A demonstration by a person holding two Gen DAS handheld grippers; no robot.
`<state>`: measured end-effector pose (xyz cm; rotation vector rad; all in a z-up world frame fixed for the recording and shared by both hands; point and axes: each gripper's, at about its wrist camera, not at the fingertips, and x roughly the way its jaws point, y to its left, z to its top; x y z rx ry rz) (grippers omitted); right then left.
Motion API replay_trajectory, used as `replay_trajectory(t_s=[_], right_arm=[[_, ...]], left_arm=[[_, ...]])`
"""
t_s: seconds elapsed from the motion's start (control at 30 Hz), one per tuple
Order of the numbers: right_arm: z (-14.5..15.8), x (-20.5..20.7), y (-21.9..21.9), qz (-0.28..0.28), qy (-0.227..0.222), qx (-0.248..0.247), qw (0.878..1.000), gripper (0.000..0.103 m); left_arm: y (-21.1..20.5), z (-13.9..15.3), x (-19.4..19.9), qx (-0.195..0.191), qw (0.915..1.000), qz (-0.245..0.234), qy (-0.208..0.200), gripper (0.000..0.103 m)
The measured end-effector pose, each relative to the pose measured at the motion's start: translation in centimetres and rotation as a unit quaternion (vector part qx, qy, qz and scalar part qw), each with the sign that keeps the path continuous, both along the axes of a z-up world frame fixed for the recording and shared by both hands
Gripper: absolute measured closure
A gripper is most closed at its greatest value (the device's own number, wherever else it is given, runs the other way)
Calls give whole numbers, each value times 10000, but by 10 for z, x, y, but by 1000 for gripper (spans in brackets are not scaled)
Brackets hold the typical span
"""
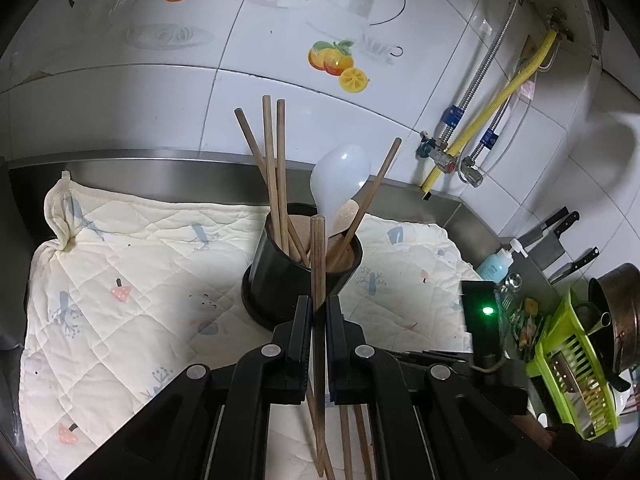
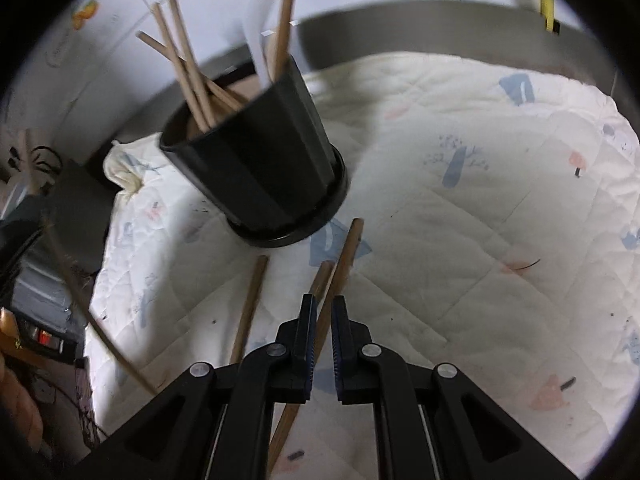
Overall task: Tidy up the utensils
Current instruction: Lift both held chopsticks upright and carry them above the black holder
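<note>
A black utensil holder (image 1: 280, 276) (image 2: 260, 160) stands on the quilted cloth (image 1: 120, 260) with several wooden chopsticks and a white spoon (image 1: 340, 180) in it. My left gripper (image 1: 319, 312) is just in front of the holder, shut on one wooden chopstick (image 1: 318, 256) that stands nearly upright. My right gripper (image 2: 323, 314) is low over the cloth (image 2: 480, 200), right of the holder's base, shut on another chopstick (image 2: 348, 252) that slants between its fingers. Two loose chopsticks (image 2: 250, 308) lie on the cloth beside it.
A tiled wall and a steel backsplash (image 1: 140, 168) run behind the cloth. To the right are gas pipes (image 1: 472, 148), knives (image 1: 556, 228), a soap bottle (image 1: 496, 264), a green dish rack (image 1: 572, 364) and a dark pot (image 1: 620, 312). A black box with a green light (image 1: 482, 312) sits at the cloth's right edge.
</note>
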<state>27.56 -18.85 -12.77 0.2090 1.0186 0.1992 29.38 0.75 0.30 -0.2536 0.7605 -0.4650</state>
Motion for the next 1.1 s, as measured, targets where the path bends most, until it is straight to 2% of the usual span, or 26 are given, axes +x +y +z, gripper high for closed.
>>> replay_trajectory(t_s=[0.23, 0.57, 0.83, 1.0, 1.1], right_arm=[[-15, 13, 6, -144, 195, -135, 9996, 93], [-15, 26, 9, -228, 269, -280, 9990, 90], [-14, 31, 24, -1, 208, -781, 9967, 90], [-9, 24, 19, 79, 65, -441, 9990, 91], [7, 12, 16, 131, -240, -413, 9988, 91]], left_arm=[[3, -1, 4, -72, 9999, -92, -7, 97], [6, -4, 7, -103, 9998, -140, 5, 97], [6, -4, 9, -106, 9999, -106, 6, 97], [7, 3, 7, -119, 9998, -88, -109, 97], [8, 9, 8, -152, 9997, -67, -187, 97]])
